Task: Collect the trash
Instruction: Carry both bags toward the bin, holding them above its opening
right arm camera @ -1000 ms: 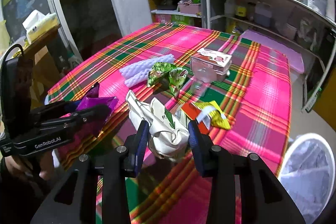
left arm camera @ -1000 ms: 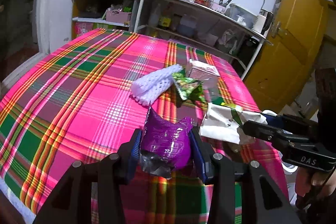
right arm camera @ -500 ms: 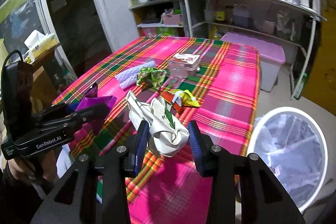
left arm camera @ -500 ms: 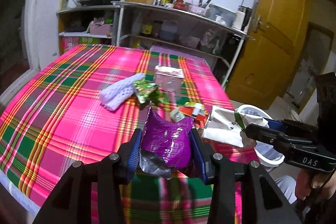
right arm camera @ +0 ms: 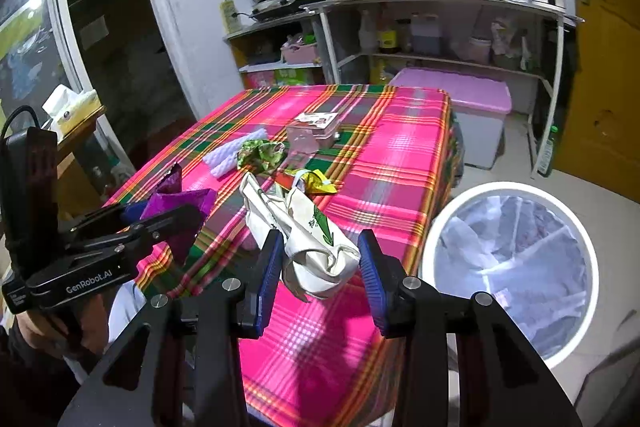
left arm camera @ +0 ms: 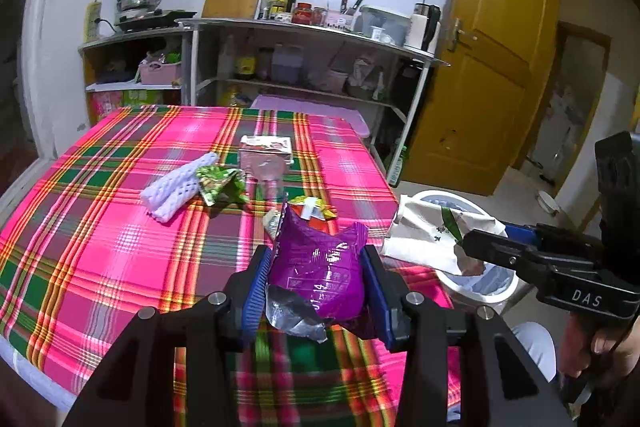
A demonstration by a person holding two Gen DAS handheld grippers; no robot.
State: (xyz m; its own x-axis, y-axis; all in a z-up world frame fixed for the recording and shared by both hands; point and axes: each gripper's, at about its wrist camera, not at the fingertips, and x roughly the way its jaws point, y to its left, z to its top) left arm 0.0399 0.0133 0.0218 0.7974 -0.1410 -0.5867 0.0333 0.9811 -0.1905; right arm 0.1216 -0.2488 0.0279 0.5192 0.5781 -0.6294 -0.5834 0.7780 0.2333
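My left gripper [left arm camera: 316, 267] is shut on a crumpled purple snack wrapper [left arm camera: 320, 275], held above the near edge of the table with the pink plaid cloth [left arm camera: 120, 247]. My right gripper [right arm camera: 320, 259] is shut on a crumpled white paper wrapper with green print [right arm camera: 316, 247], held over the table's corner. A white round bin with a plastic liner [right arm camera: 504, 188] stands on the floor just right of that corner. Still lying on the cloth are a white foam net [left arm camera: 176, 187], a green wrapper [left arm camera: 220, 183], a clear plastic box [left arm camera: 266, 155] and a yellow-red wrapper [left arm camera: 316, 207].
Shelves with bottles, a pot and jars [left arm camera: 304, 39] line the far wall. A pink-lidded storage box [right arm camera: 472, 95] sits behind the table. A yellow door [left arm camera: 480, 67] is at the right. A person's hand [left arm camera: 600, 343] holds the right gripper's handle.
Both grippers have drawn back from the table and swung right with their wrappers still held. The table's litter now looks farther off, and the bin has come fully into the right wrist view.
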